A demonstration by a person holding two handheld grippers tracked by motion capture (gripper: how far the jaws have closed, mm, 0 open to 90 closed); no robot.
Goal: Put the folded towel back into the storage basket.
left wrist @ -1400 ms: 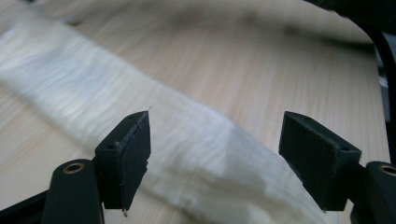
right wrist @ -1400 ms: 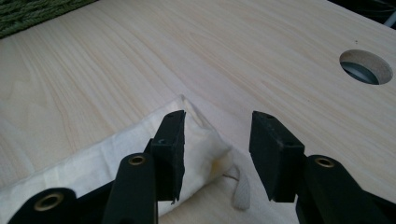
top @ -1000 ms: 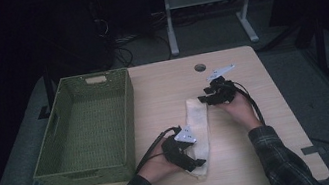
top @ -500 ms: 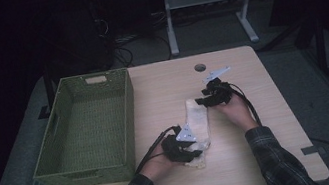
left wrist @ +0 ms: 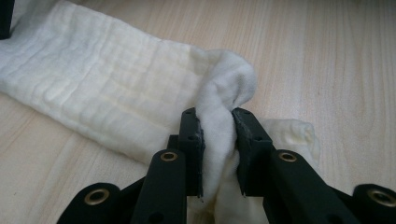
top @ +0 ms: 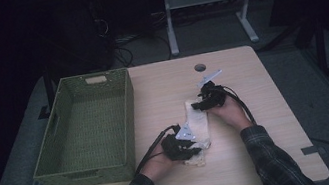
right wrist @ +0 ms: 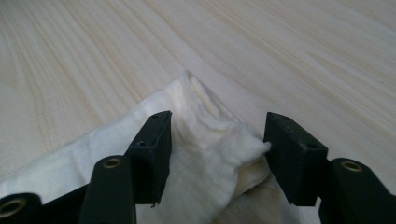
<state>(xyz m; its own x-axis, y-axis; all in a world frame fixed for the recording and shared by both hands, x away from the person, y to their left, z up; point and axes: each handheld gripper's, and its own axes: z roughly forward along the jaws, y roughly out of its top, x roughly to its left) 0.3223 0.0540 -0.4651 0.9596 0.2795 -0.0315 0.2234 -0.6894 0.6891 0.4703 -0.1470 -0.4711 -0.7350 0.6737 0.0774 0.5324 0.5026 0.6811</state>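
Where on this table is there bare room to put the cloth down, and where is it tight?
Bare wood runs along the table's far edge around the round hole, down the right side beyond the right tool, and along the near edge. The green basket takes the left. It is crowded mid-table, where both tools, including the left tool, meet the cloth.

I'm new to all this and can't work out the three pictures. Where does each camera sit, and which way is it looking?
High view: above the person's side, looking forward and down on the table; both forearms and claws, green basket.
Left gripper view: on the left claw, looking along its jaws pinching a fold of the white cloth.
Right gripper view: on the right claw, jaws astride a cloth corner, apparently not pinching it.
Shared: both gripper views show the cloth and tabletop.
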